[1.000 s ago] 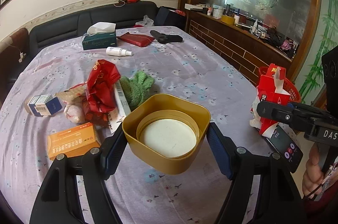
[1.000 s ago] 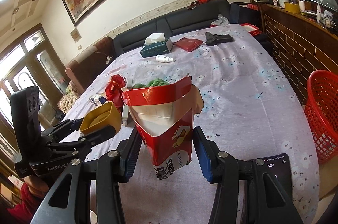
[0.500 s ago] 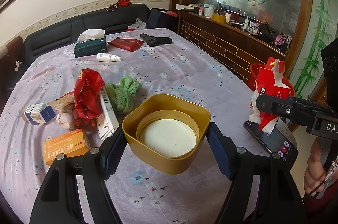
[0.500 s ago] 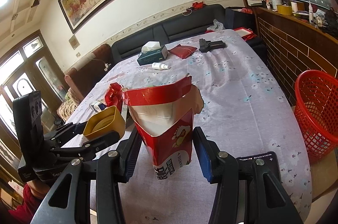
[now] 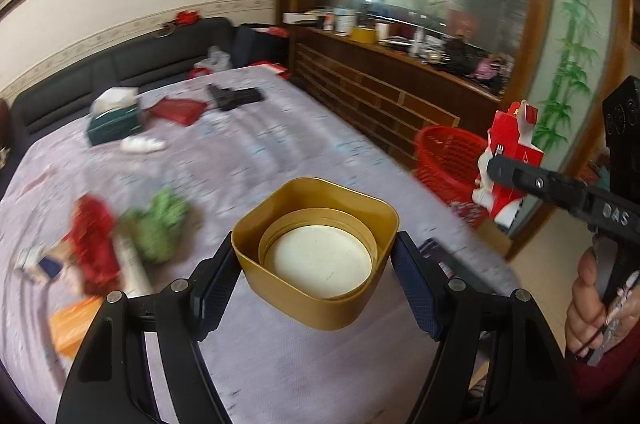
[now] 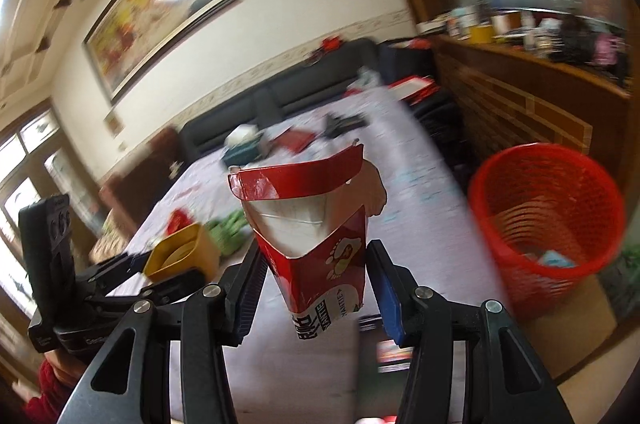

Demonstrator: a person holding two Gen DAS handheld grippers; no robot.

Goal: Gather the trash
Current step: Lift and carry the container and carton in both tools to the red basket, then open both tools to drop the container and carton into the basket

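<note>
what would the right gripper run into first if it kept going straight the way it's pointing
Probably the purple tablecloth of the table ahead: the right gripper, holding the red carton, points down across it. The red basket stands off to the side. Depth is unclear.

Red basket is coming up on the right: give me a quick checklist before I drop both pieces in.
1. Gold lid clamped in left gripper: ok.
2. Torn red carton clamped in right gripper: ok.
3. Red basket upright, mouth open: ok.
4. Room left in the basket: ok, only a few scraps at the bottom.
5. Either piece over the basket's mouth: not ok, both short of it.
6. Floor around the basket free: cannot tell, blurred.
</note>
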